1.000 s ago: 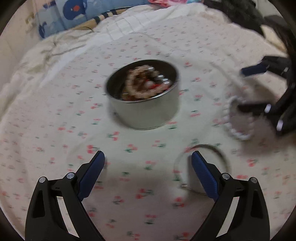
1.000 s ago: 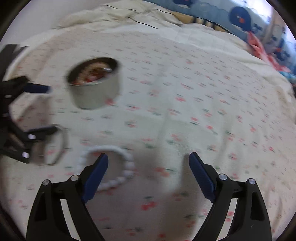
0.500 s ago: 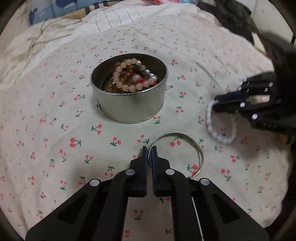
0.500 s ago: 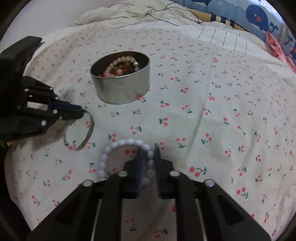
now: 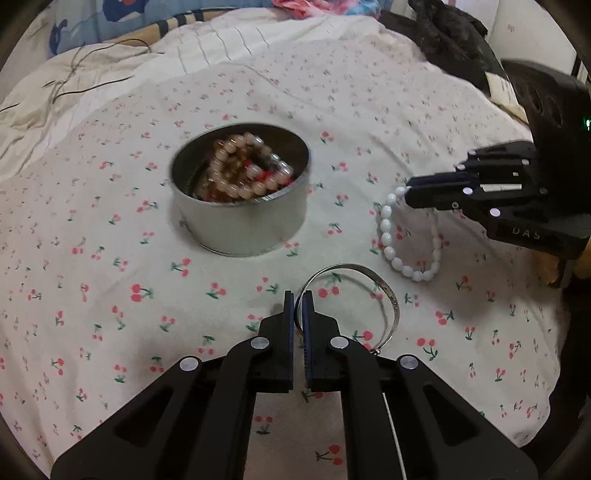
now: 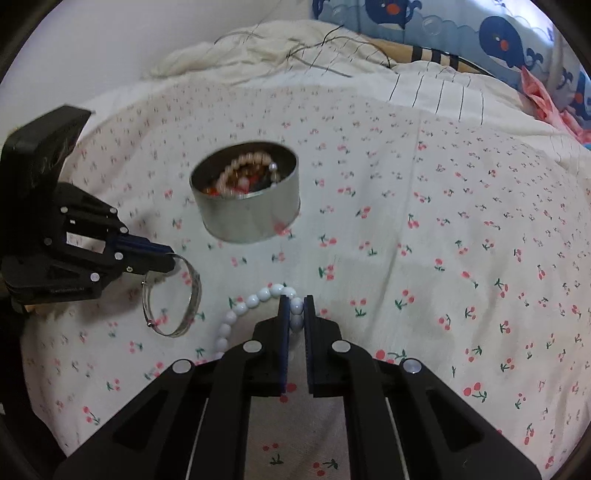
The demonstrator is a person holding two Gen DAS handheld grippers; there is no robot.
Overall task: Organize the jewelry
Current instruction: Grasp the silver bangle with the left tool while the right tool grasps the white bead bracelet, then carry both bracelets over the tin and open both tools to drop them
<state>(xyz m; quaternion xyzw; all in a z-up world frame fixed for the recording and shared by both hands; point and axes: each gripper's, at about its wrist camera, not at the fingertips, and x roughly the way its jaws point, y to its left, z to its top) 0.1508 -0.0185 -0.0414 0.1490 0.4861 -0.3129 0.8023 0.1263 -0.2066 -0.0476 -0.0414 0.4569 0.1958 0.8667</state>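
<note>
while the round metal tin (image 5: pixel 240 206) sits on the cherry-print bedsheet (image 5: pixel 110 295) at about 12 o'clock in both wrist views, each tool has a piece of jewelry pinched. the left gripper (image 5: pixel 298 306) has its jaws closed to a narrow slit on the rim of the silver bangle (image 5: pixel 369 291), whose loop curves off toward 2 o'clock over the sheet. the right gripper (image 6: pixel 294 308) has its jaws drawn nearly together on the white bead bracelet (image 6: pixel 243 310), a bead caught between the blue pads, the strand trailing toward 8 o'clock. in the left view the right gripper enters from 3 o'clock with the bracelet hanging below its tips, near the tin. in the right view the left gripper comes in from 9 o'clock with the bangle dangling. the tin, slightly blurred, is already full of pink, amber and red beaded strands (image 5: pixel 240 173). a blue whale-print pillow (image 6: pixel 498 33) lies at the far edge of the bed.
</note>
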